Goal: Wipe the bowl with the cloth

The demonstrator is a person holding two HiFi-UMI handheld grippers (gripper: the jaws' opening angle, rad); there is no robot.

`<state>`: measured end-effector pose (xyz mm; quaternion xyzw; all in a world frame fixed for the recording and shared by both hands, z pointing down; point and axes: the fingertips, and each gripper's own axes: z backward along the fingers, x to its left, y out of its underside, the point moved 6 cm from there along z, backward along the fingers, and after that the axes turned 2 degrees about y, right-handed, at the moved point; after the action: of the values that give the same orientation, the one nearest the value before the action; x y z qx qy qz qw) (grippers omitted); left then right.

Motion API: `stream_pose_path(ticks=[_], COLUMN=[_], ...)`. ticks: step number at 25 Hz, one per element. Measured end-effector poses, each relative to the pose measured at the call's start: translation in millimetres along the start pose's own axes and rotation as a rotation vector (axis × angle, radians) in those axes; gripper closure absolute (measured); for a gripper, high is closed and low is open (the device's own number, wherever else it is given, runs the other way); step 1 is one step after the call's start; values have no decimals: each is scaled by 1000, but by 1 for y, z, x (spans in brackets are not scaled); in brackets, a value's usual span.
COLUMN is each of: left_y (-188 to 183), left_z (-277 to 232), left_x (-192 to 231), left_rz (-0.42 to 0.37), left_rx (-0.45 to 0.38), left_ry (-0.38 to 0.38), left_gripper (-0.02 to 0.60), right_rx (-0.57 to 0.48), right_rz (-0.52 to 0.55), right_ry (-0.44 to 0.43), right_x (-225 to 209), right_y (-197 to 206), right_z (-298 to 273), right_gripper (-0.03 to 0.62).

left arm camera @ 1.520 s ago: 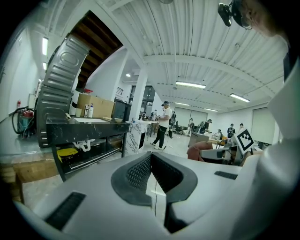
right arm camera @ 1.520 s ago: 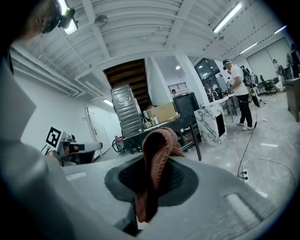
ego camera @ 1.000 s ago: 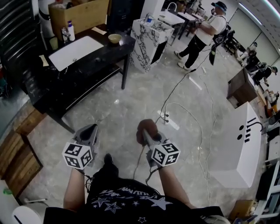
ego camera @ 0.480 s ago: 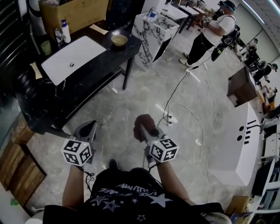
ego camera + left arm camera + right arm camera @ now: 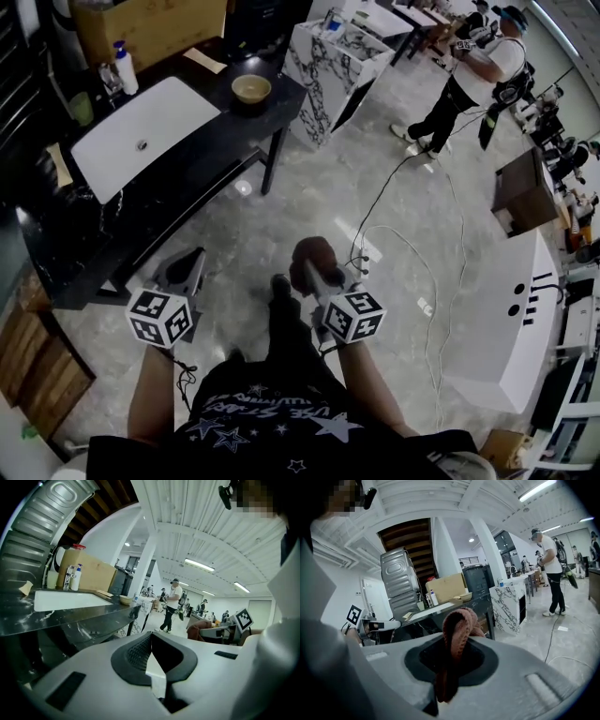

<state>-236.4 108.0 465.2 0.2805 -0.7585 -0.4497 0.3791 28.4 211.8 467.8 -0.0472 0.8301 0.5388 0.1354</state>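
left tongs [image 5: 151, 638] clenched shut on nothing, right tongs [image 5: 451, 660] clamped on the brown cloth [image 5: 457, 620], cloth bunched up past the tips, both low over the floor [image 5: 309, 187], bowl [image 5: 251, 89] on the black table [image 5: 211, 141] near its corner, well apart from both tongs

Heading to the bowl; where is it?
Head view, upper left: the bowl sits at the black table's right end, beside the white sink.
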Motion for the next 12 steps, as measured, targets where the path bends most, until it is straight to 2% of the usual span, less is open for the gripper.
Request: stream_pose_path(ticks=[5, 8, 12], left_y=[-22, -51, -87], left_z=[-69, -111, -167], left_x=[10, 21, 33], left_rz=[27, 84, 80], left_rx=[-19, -57, -77], left_ry=[-38, -103, -175], left_gripper=[572, 572, 572], right_rx=[-1, -6, 0], right_rz=[14, 40, 59], right_ry=[-68, -137, -201], right_x=[-64, -102, -149], right_y=[-38, -79, -123], right_z=[-63, -108, -156], right_gripper=[540, 540, 540])
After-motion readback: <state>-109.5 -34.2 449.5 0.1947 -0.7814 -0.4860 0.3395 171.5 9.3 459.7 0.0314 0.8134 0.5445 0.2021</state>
